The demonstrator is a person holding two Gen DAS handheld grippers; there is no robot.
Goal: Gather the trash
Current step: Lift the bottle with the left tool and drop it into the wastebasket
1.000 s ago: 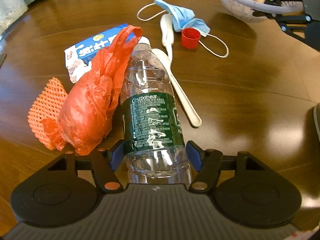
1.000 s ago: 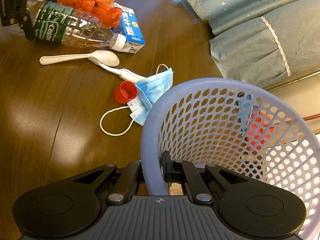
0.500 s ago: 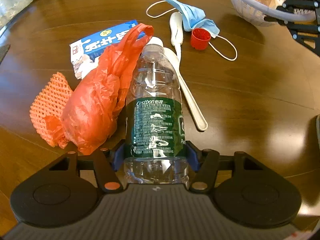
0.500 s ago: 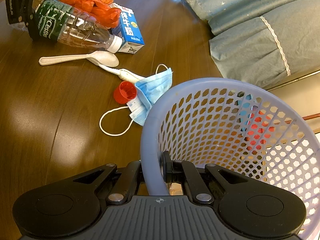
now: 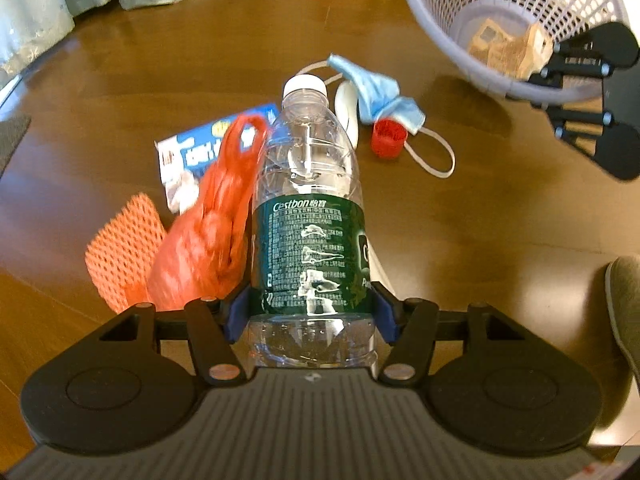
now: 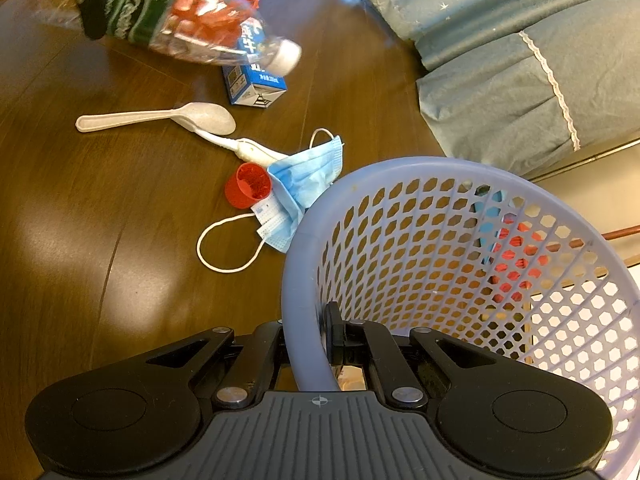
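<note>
- Bottle [image 5: 308, 216] sits clamped in the left claw [image 5: 310, 314], both blue pads pressed to the green label; in the right wrist view it looks lifted off the tabletop [image 5: 480, 220], cap end forward, blurred.
- Right claw [image 6: 308, 344] is closed on the rim of the basket [image 6: 460, 184], holding it tilted over the tabletop's near side.
- Done so far, as I judge it: some crumpled brown packaging [image 5: 504, 50] already lies in the basket; the bottle is picked up but not yet dropped in.
- Left on the tabletop: red bag [image 5: 208, 240] and orange foam net [image 5: 124, 248] just beside the left claw, milk carton [image 6: 256, 88] behind them, two white spoons [image 6: 160, 118] toward the middle, then red cap [image 6: 248, 186] and blue mask [image 6: 308, 188] touching each other just beside the basket.
- Most of the trash remains, so the task looks early.
</note>
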